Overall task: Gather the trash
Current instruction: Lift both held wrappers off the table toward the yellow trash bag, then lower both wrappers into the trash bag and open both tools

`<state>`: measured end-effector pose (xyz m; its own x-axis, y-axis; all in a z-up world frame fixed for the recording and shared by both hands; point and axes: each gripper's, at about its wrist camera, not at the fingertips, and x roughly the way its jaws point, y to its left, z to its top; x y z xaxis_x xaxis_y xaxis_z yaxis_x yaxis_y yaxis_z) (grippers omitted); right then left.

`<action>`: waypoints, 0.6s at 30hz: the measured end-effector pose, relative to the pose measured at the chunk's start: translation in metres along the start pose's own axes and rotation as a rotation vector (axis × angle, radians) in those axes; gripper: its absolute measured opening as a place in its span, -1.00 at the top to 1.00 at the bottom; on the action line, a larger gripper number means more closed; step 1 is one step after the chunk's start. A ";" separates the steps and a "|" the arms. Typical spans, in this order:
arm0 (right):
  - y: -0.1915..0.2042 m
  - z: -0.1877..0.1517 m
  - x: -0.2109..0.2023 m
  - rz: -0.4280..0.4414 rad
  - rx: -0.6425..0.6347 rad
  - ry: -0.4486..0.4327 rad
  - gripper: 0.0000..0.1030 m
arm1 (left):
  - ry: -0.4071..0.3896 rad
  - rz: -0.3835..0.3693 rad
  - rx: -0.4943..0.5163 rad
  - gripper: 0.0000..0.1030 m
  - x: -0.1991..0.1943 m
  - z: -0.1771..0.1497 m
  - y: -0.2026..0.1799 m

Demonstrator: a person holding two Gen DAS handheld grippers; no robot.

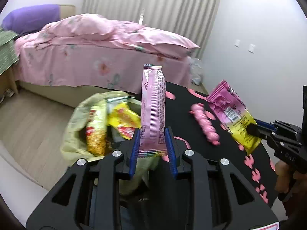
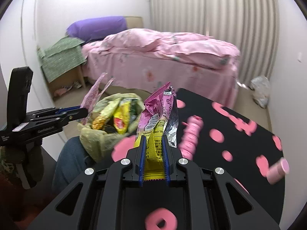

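2 wrappers [image 1: 153, 111] [image 2: 156, 132], 2 grippers [image 1: 152, 134] [image 2: 153, 143]

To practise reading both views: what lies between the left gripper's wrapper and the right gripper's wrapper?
In the left wrist view, only a twisted pink object lies on the black table between the pink wrapper and the magenta-yellow wrapper.
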<state>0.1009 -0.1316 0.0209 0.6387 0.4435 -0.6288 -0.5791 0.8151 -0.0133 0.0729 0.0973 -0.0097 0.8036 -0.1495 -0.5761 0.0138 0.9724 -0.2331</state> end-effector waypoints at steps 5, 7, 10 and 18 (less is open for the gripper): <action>0.028 0.025 0.040 0.051 -0.068 0.036 0.70 | -0.025 0.071 -0.093 0.52 0.006 0.002 0.041; 0.033 0.035 0.057 0.072 -0.083 0.039 0.70 | -0.029 0.112 -0.133 0.52 0.010 0.002 0.057; 0.039 0.047 0.081 0.102 -0.088 0.049 0.70 | -0.034 0.172 -0.136 0.50 0.018 0.003 0.065; 0.033 0.062 0.162 0.171 -0.047 0.136 0.70 | 0.065 0.177 -0.134 0.50 0.069 0.004 0.072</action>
<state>0.2165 -0.0098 -0.0336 0.4566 0.5164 -0.7244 -0.6979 0.7129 0.0683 0.1316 0.1582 -0.0627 0.7465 0.0059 -0.6654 -0.2065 0.9527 -0.2232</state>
